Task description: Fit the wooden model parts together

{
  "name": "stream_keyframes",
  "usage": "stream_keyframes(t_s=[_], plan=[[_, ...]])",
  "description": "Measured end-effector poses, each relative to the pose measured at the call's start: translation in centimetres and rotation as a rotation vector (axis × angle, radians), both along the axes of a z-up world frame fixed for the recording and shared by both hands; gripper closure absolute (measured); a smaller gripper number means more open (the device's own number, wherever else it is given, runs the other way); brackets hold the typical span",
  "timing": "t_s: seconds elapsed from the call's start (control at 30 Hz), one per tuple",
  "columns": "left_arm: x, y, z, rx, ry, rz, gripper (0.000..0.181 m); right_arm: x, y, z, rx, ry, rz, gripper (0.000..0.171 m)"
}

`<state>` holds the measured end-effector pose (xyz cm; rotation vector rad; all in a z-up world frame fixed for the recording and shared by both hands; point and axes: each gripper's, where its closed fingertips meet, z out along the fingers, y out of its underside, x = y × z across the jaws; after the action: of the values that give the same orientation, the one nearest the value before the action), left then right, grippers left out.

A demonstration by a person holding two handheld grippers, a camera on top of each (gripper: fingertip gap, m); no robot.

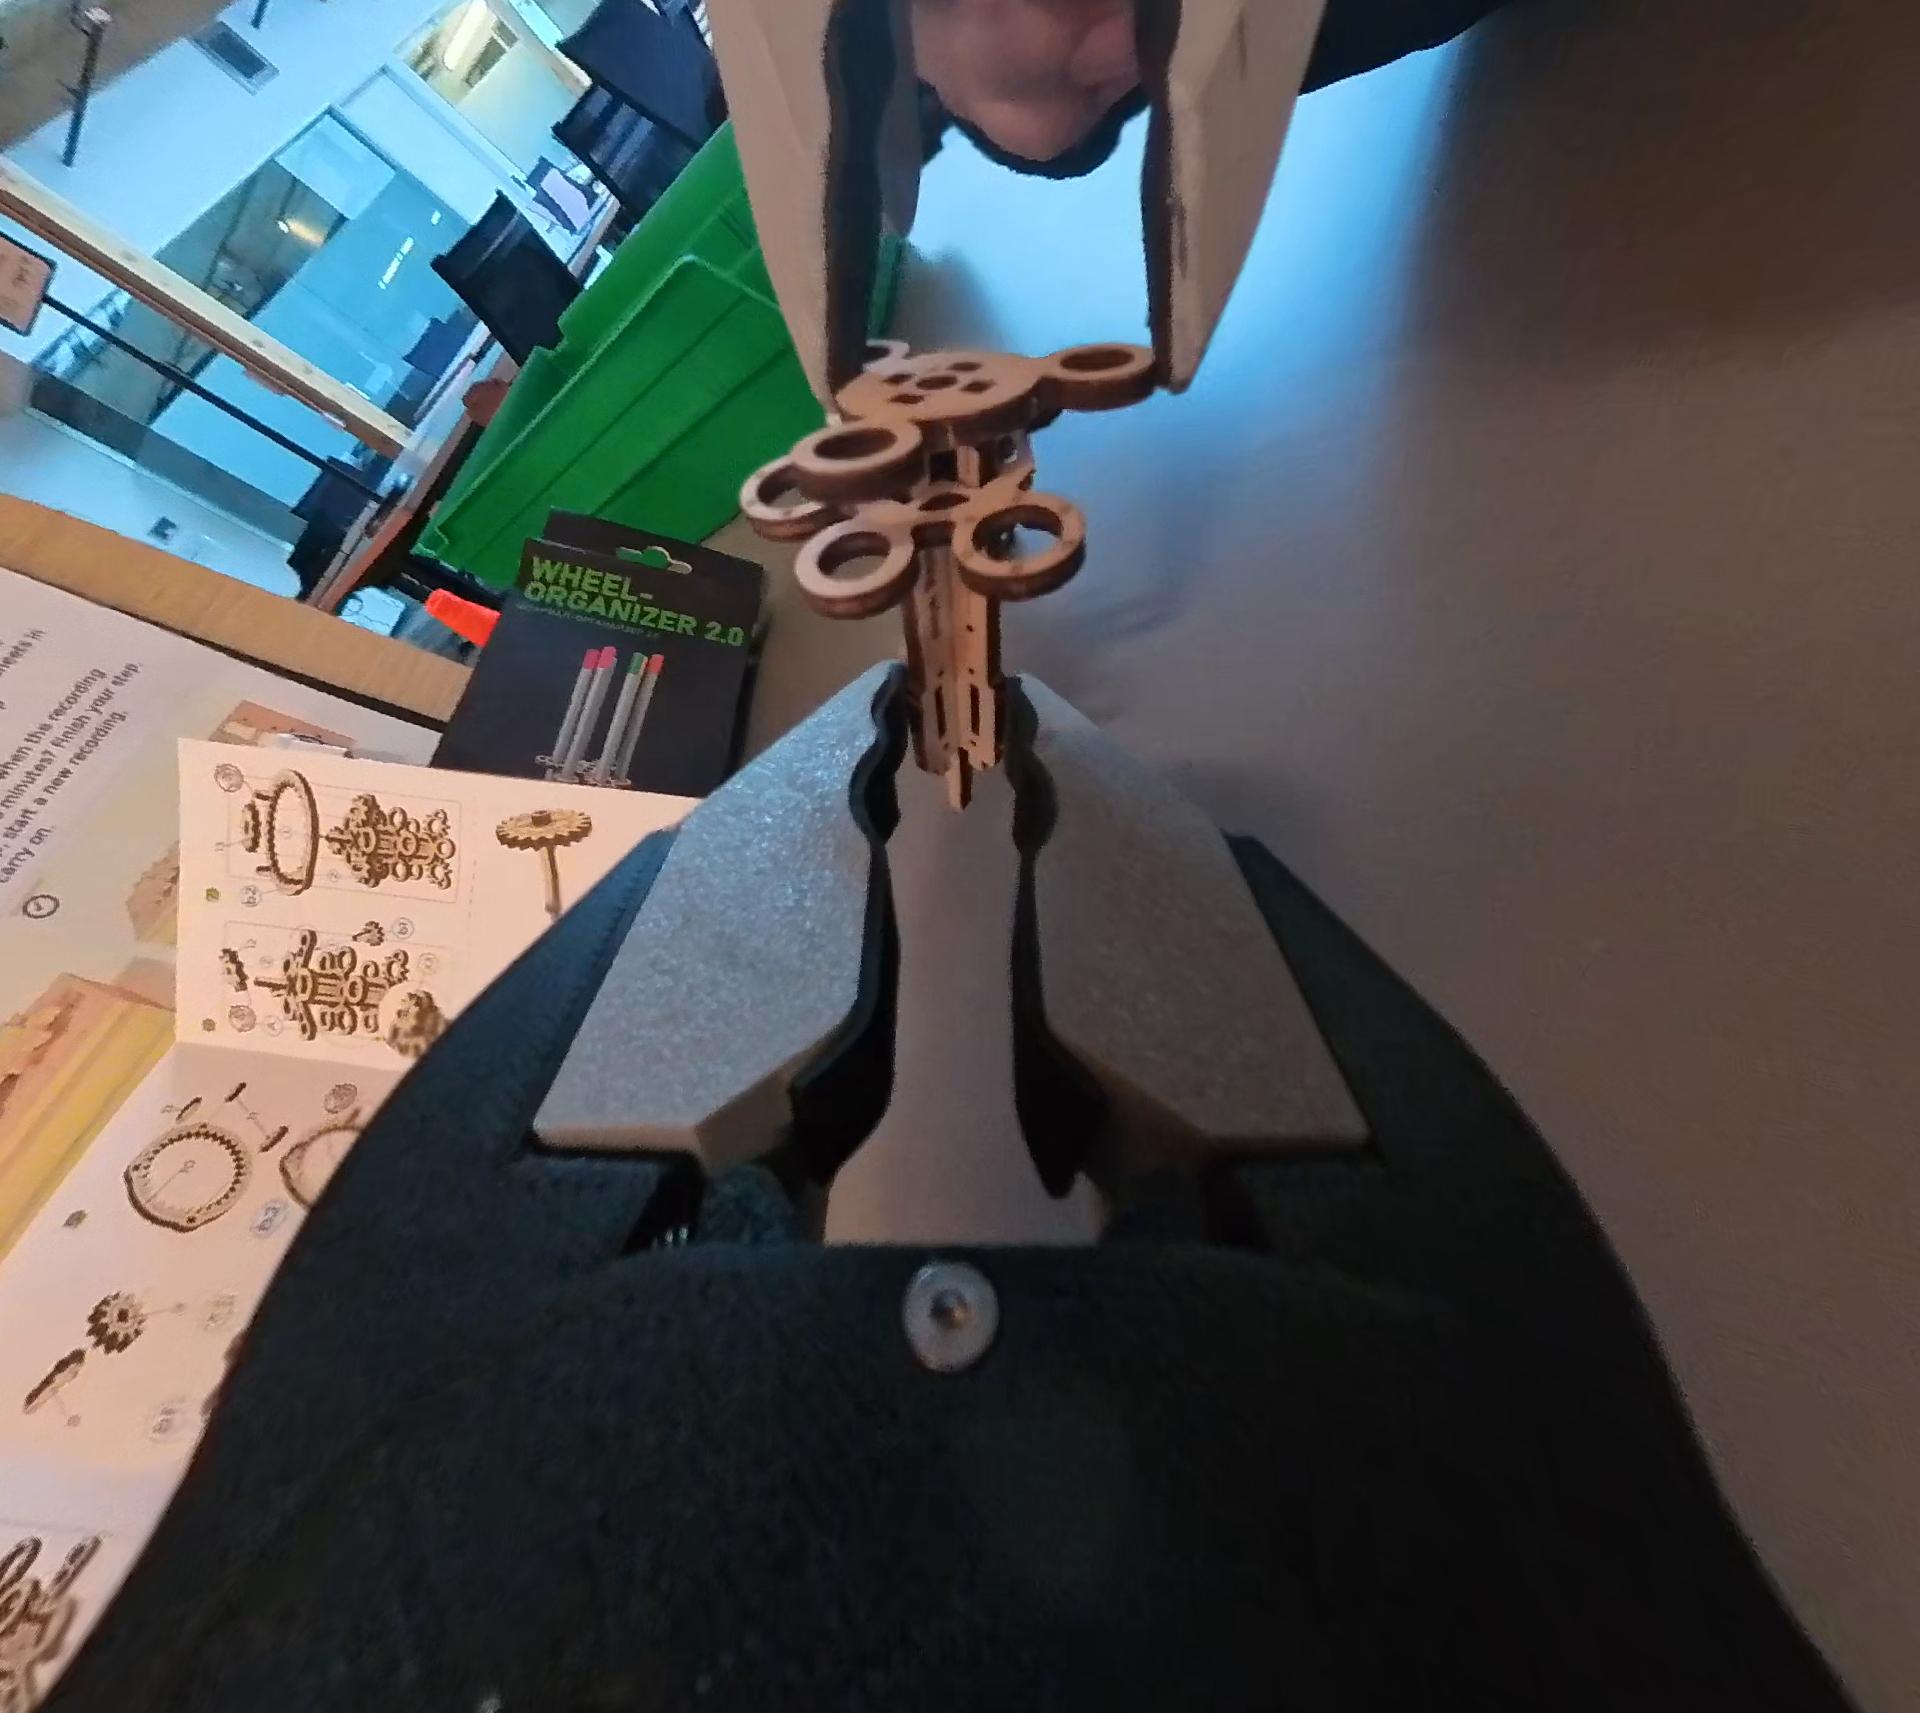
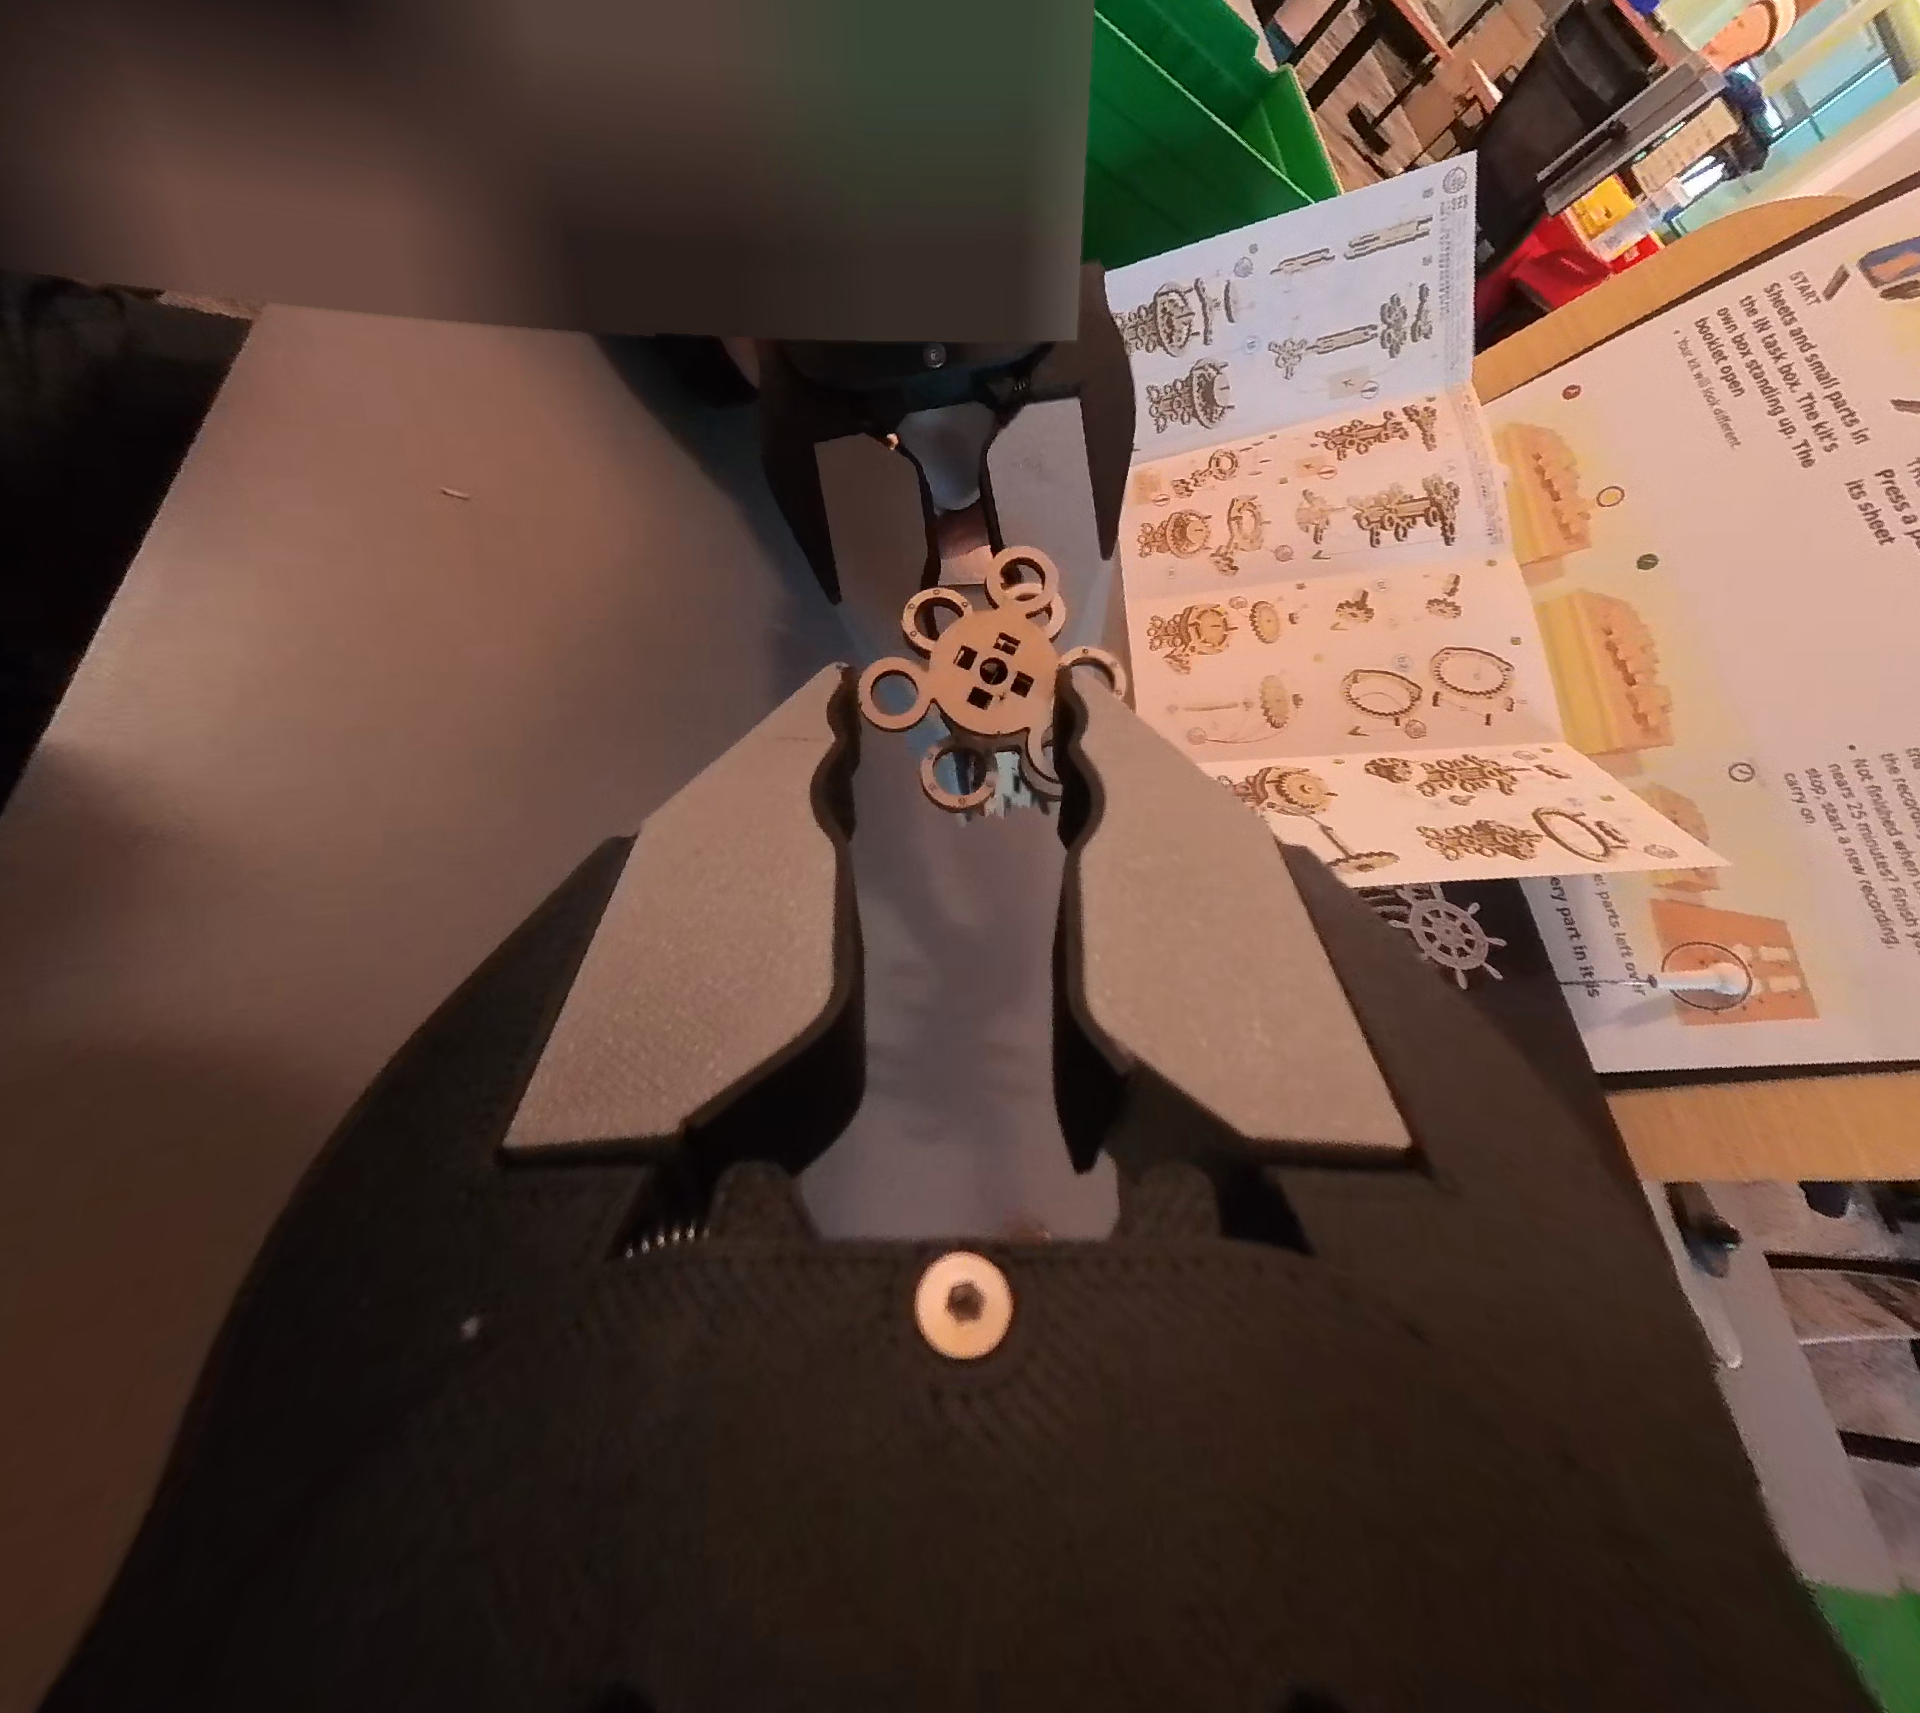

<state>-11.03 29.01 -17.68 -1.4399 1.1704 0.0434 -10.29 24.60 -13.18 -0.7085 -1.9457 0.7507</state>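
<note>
A wooden shaft [image 1: 953, 687] carries lobed ring plates [image 1: 925, 551] stacked along it. My left gripper [image 1: 956, 718] is shut on the lower end of the shaft and holds the assembly in the air. My right gripper [image 2: 971, 718] comes from the opposite side and is shut on the end ring plate [image 2: 982, 676] by its lobes. In the left wrist view the right gripper [image 1: 1003, 375] shows at the top, clamping that end plate [image 1: 966, 390]. In the right wrist view the left gripper [image 2: 956, 510] shows behind the plates. The shaft is mostly hidden there.
A folded instruction booklet [image 1: 343, 884] [image 2: 1351, 624] lies on the grey table [image 1: 1507, 624], beside a printed sheet on a board [image 2: 1714, 624]. A black product box [image 1: 623, 666] stands near green bins [image 1: 665, 375] [image 2: 1174, 63]. A person's hand [image 1: 1039, 63] holds the right gripper. Left tips to right tips: about 6 cm.
</note>
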Motion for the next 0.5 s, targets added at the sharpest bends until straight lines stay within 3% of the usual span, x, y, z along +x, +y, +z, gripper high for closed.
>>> stream_keyframes(t_s=[0.3,0.5], plan=[[-0.2,-0.2,-1.2,-0.201,-0.042,0.080,0.166,0.0,1.1,-0.6,0.050,-0.033,-0.050,0.137],[-0.3,-0.3,-2.3,-0.244,0.030,0.119,0.166,0.3,1.2,-1.7,0.090,-0.092,-0.054,0.137]])
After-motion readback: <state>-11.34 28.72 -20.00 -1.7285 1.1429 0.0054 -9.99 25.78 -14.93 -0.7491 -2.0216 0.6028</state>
